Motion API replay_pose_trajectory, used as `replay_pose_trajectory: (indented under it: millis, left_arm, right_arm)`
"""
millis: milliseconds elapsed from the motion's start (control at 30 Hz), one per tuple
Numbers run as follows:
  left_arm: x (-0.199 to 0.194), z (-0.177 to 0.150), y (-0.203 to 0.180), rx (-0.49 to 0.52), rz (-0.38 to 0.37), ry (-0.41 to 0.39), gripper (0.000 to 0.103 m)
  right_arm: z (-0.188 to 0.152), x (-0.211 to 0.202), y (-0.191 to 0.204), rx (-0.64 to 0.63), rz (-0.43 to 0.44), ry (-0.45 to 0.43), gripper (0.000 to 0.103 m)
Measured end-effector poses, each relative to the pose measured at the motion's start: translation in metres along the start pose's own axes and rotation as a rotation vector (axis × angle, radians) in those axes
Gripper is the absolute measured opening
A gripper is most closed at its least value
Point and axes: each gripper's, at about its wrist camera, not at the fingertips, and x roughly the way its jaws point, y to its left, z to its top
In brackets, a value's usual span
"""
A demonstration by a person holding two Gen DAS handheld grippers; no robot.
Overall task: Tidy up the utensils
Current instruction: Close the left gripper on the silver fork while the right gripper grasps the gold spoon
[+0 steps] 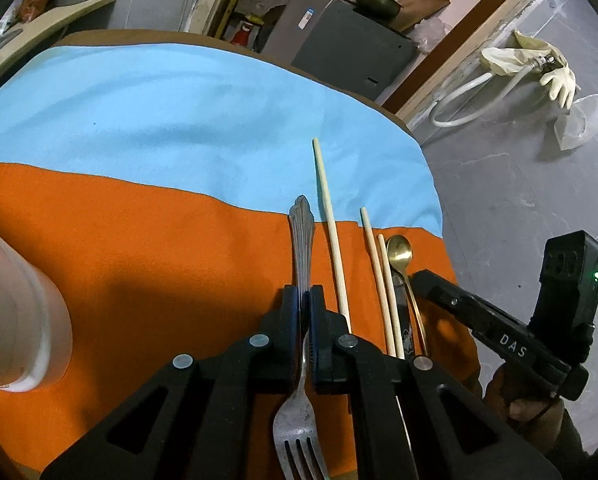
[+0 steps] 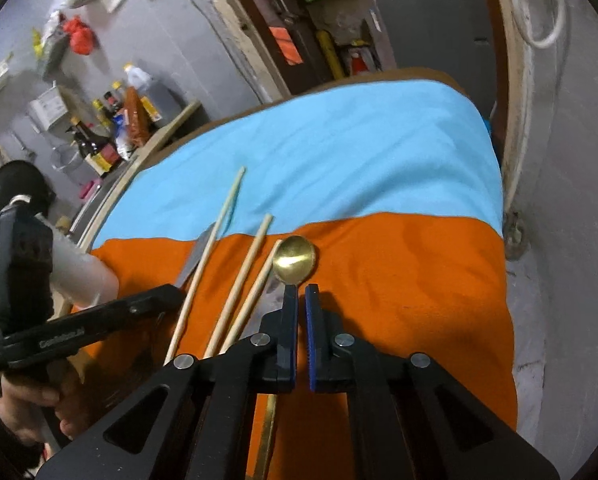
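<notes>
My left gripper (image 1: 303, 292) is shut on a steel fork (image 1: 302, 240), handle pointing away, tines toward the camera, above the orange cloth (image 1: 139, 240). To its right lie a long chopstick (image 1: 331, 232), two shorter chopsticks (image 1: 383, 284) and a gold spoon (image 1: 399, 250). My right gripper (image 2: 301, 292) has its jaws nearly closed with a narrow gap, empty, just right of the gold spoon's handle, behind its bowl (image 2: 295, 259). The chopsticks (image 2: 243, 280) and the fork handle (image 2: 197, 256) lie to the left. The right gripper also shows at the right of the left wrist view (image 1: 423, 280).
A white cup (image 1: 23, 320) lies on its side at the left, also seen in the right wrist view (image 2: 83, 272). A blue cloth (image 1: 179, 112) covers the far half of the round table. The table edge drops off at the right to a grey floor.
</notes>
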Motion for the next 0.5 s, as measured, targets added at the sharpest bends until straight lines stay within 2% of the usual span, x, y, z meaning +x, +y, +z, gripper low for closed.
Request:
replay_pose_trajectory:
  millis: [33,100,433,467,500]
  left_arm:
    - [0.0,0.0,0.0,0.001,-0.002,0.002,0.003]
    - [0.0,0.001,0.001,0.002,-0.005,0.008,0.004]
    - [0.002,0.003,0.003,0.012,-0.013,0.018,0.004]
    - [0.002,0.003,0.003,0.011,-0.016,0.019,0.004]
    - [0.002,0.002,0.005,0.009,-0.019,0.02,0.004]
  right_arm:
    - [0.003,0.0,0.0,-0.006,-0.01,-0.005,0.009]
    - [0.007,0.001,0.002,-0.014,-0.015,-0.01,0.02]
    - [0.028,0.028,0.012,-0.107,-0.002,0.04,0.021]
    - [0.027,0.028,0.012,-0.113,-0.001,0.039,0.019]
    - [0.026,0.028,0.011,-0.112,0.003,0.034,0.01]
